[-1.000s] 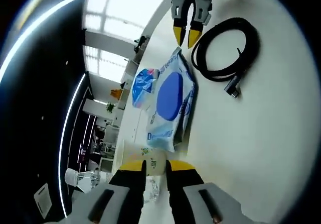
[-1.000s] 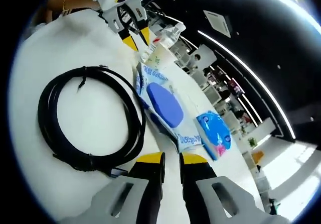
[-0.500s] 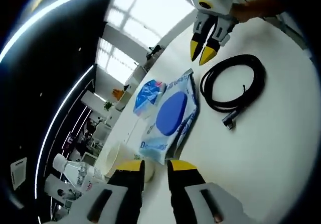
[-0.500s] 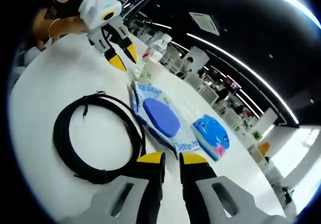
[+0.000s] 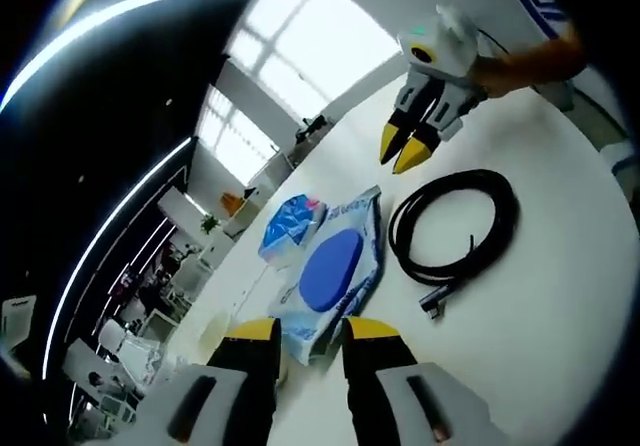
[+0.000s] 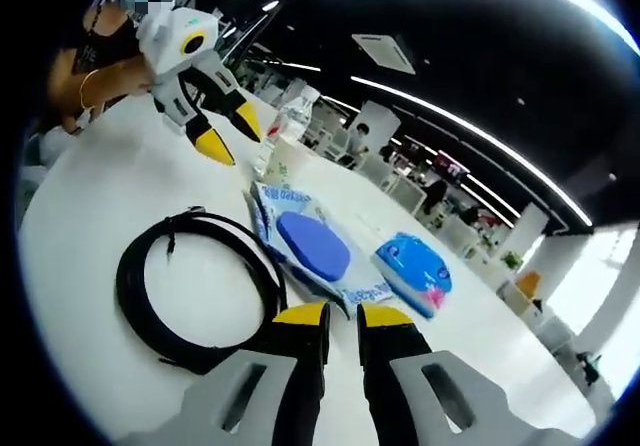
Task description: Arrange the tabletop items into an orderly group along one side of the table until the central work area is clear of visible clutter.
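Note:
A coiled black cable (image 5: 455, 231) (image 6: 195, 286) lies on the white table (image 5: 520, 346) (image 6: 70, 216). Beside it is a wet-wipes pack with a blue oval lid (image 5: 335, 271) (image 6: 310, 246), then a small blue tissue pack (image 5: 290, 226) (image 6: 415, 271). My left gripper (image 5: 312, 334) (image 6: 228, 134) hovers above the table near the wipes, its jaws a little apart and holding nothing. My right gripper (image 6: 343, 316) (image 5: 402, 149) hangs over the far side of the cable with its yellow tips together and nothing in them.
A paper cup (image 6: 283, 161) and a clear water bottle (image 6: 297, 111) stand beyond the wipes, close to the left gripper. A person's forearm (image 6: 100, 76) (image 5: 525, 56) holds each gripper. Office desks, ceiling lights and windows lie past the table edge.
Both views have pulled back and up, so the cable, wipes and tissue pack look smaller. The items lie where they were. My left jaws have spread slightly.

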